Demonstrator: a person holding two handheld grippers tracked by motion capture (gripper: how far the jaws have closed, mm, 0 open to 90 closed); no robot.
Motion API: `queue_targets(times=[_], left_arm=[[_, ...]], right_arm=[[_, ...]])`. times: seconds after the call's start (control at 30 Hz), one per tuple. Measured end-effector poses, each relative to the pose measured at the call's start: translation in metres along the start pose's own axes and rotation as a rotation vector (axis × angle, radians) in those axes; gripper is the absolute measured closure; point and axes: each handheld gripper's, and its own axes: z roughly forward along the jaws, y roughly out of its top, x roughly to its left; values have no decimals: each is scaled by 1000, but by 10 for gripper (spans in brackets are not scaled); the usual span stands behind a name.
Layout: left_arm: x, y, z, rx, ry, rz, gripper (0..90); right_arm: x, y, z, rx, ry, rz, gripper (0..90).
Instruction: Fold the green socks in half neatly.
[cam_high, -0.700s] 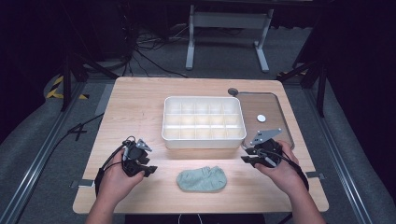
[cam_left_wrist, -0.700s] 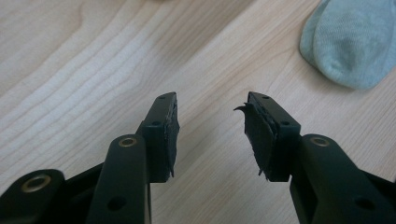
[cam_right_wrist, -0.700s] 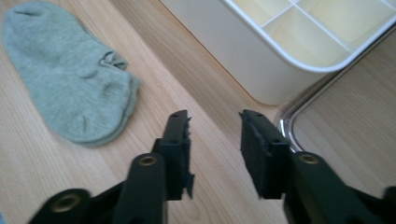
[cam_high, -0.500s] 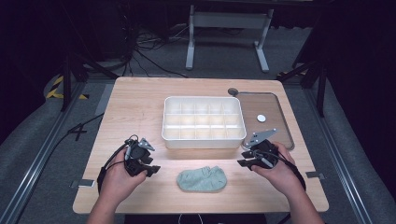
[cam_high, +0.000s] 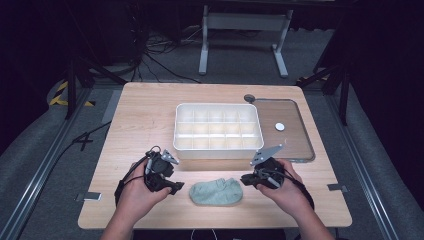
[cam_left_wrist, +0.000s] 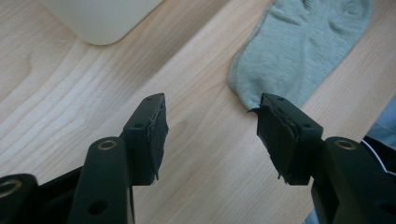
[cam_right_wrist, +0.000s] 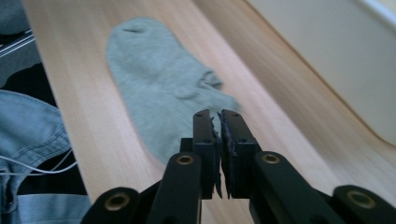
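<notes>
A: Sitting past twelve o'clock of the sock is the white divided tray (cam_high: 218, 127) on the wooden table (cam_high: 145, 112)?

B: Yes. The grey-green sock (cam_high: 216, 192) is lying flat between both tools. The left gripper (cam_left_wrist: 210, 135), at its nine o'clock, is gaping empty; the right gripper (cam_right_wrist: 220, 122), at three o'clock, is sitting pinched together, empty.

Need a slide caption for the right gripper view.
Shut right tongs pointing at a grey-green sock lying flat on the wooden table.
</notes>
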Motion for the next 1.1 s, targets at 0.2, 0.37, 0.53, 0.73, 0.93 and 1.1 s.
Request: queue_targets(times=[0.2, 0.37, 0.53, 0.73, 0.93, 1.1], left_arm=[[-6, -6, 5, -26, -24, -16, 533], [-9, -11, 15, -67, -40, -20, 531], [-11, -11, 24, -57, -55, -34, 525], [-12, -11, 27, -59, -70, -64, 526], [-15, -8, 42, -73, -114, -79, 537], [-14, -8, 53, -44, -108, -110, 542]], right_arm=[[23, 14, 27, 12, 49, -71, 873], [32, 19, 45, 28, 69, -98, 871], [42, 19, 63, 56, 101, -116, 876], [46, 14, 78, 97, 95, -128, 890], [48, 10, 77, 69, 81, -143, 892], [50, 9, 77, 62, 68, -150, 893]])
